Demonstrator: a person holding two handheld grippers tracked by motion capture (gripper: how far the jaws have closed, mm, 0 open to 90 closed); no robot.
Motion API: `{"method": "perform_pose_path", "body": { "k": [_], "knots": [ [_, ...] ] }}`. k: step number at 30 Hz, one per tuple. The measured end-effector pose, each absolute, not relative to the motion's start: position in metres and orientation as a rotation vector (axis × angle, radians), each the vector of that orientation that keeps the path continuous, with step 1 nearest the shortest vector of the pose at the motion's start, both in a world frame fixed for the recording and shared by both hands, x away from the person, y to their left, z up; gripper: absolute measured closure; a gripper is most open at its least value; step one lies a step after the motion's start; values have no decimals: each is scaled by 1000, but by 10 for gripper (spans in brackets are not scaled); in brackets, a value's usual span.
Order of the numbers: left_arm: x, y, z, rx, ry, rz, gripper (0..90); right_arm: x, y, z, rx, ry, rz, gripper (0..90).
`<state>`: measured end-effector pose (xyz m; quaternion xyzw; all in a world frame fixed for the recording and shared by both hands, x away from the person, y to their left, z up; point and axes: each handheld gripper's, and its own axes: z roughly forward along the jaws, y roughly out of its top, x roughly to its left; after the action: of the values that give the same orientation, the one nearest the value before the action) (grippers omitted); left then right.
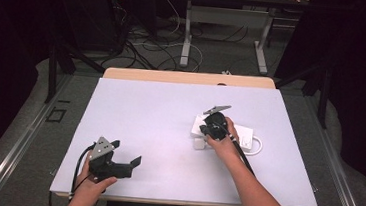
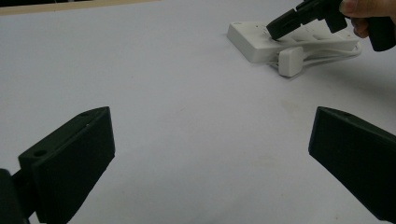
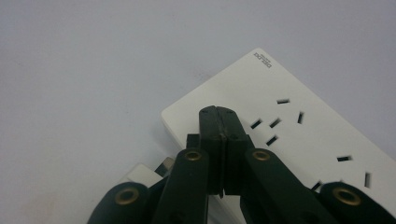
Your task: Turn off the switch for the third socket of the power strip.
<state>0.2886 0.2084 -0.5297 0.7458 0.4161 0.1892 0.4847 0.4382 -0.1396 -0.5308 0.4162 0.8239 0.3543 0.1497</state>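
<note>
Power strip [image 3: 299, 135], white, lies flat on the desk [image 1: 160, 116] directly under the tips of the right gripper [image 3: 218, 116], whose jaws are pressed together with nothing between them and rest on its top face beside the socket slots. Its plug [image 2: 290, 61] and coiled cable [image 2: 336, 52] lie just beside the strip, below the jaws. The left gripper [image 2: 210, 154] waits well apart, jaws spread wide. Pushing at a slant with closed tips could skid the light strip across the smooth sheet or tip its edge, and the loose cable may drag it.
</note>
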Motion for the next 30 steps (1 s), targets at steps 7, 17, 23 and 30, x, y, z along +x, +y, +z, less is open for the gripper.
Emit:
{"method": "perform_pose_path", "body": {
  "k": [7,17,23,30],
  "knots": [
    [288,208,-530,1815,1009,461,3,437,-141,-532,1225,2369,1030,900],
    [288,209,-529,1813,1013,459,4,437,-141,-535,1198,2376,1038,900],
    [288,209,-529,1812,1012,460,4,436,-140,-535,1204,2366,1039,900],
    [288,210,-529,1809,1011,463,6,436,-140,-535,1220,2367,1041,900]
  ]
}}
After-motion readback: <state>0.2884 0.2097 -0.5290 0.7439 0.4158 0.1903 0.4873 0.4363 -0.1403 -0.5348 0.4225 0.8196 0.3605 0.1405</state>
